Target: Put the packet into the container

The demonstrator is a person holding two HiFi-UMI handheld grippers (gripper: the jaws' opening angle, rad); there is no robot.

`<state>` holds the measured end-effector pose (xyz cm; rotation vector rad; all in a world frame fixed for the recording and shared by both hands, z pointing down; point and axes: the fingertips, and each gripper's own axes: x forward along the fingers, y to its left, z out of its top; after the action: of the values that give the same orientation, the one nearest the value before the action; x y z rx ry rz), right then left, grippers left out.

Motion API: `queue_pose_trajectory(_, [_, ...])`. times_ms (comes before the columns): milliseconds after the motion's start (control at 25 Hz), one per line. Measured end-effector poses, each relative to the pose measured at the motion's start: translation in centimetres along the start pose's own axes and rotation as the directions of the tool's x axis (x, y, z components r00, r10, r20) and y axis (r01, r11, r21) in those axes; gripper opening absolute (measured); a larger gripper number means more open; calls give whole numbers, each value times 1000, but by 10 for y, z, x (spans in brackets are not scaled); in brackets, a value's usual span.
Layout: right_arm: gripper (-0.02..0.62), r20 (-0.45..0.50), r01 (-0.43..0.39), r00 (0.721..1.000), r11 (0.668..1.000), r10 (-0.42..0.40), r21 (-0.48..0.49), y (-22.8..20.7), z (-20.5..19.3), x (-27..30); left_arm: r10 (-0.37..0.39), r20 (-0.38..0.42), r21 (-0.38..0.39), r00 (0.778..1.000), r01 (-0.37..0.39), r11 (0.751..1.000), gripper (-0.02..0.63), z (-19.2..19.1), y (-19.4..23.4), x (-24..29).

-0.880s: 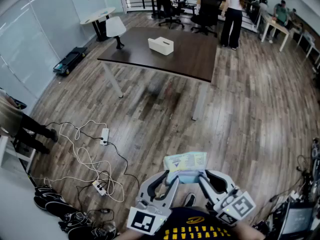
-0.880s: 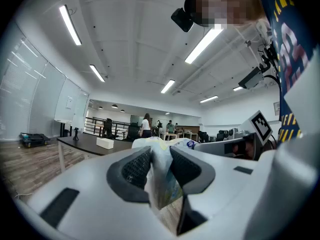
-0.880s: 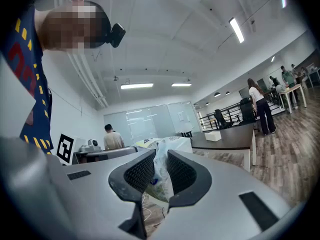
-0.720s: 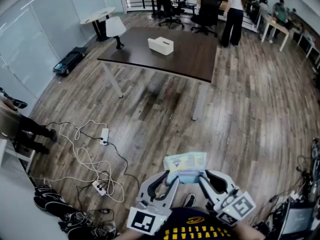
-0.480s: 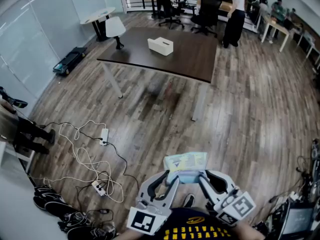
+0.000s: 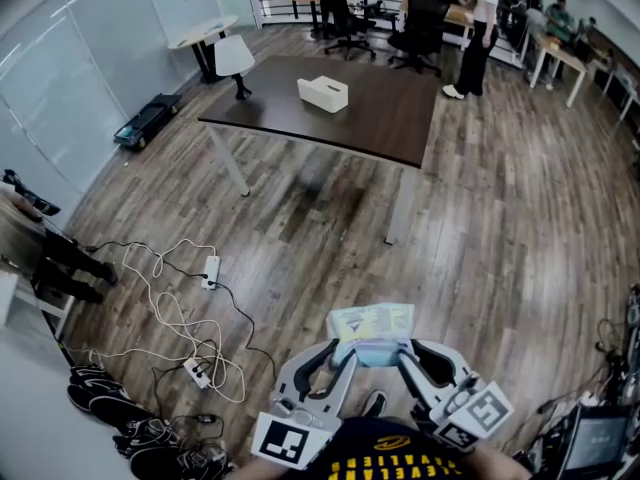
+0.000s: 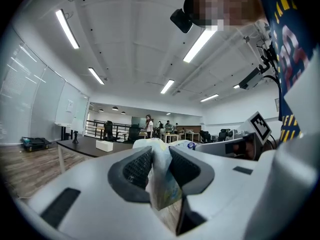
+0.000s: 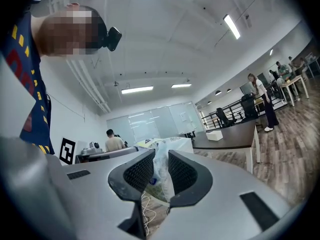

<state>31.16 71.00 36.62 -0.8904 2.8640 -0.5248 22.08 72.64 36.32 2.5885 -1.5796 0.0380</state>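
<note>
left gripper (image 6: 344,360): jaws clamped on packet (image 6: 372,325), left edge | right gripper (image 6: 407,358): jaws clamped on right edge, keeping it spread level | container (image 6: 322,92): on tabletop (image 6: 385,118), well apart | step: likely carry over

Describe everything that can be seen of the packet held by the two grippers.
The packet is a thin, crinkled plastic pouch, pale yellow-green with small print on top, bluish-white below. It hangs in the air before the person, above the wooden floor, far from the table. The left gripper pinches one end, the right gripper the other; their ribbed fingers press on the film. Nothing else touches it.
</note>
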Motion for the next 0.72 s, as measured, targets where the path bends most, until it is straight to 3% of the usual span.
queue_pose_trajectory(320, [101,6,-97,995,993,97,64,-21,7,-17,43,35,9,998,-43,999,79,6,-15,16])
queue_pose_trajectory(520, [110,-18,-123,992,988,126,97,-33,0,-2,75,24,-52,997,-73,996,77,-2,2,27])
queue_pose_trajectory(720, [109,-56,-125,990,988,130,91,-48,-9,31,87,15,-43,996,-87,995,76,-10,29,44])
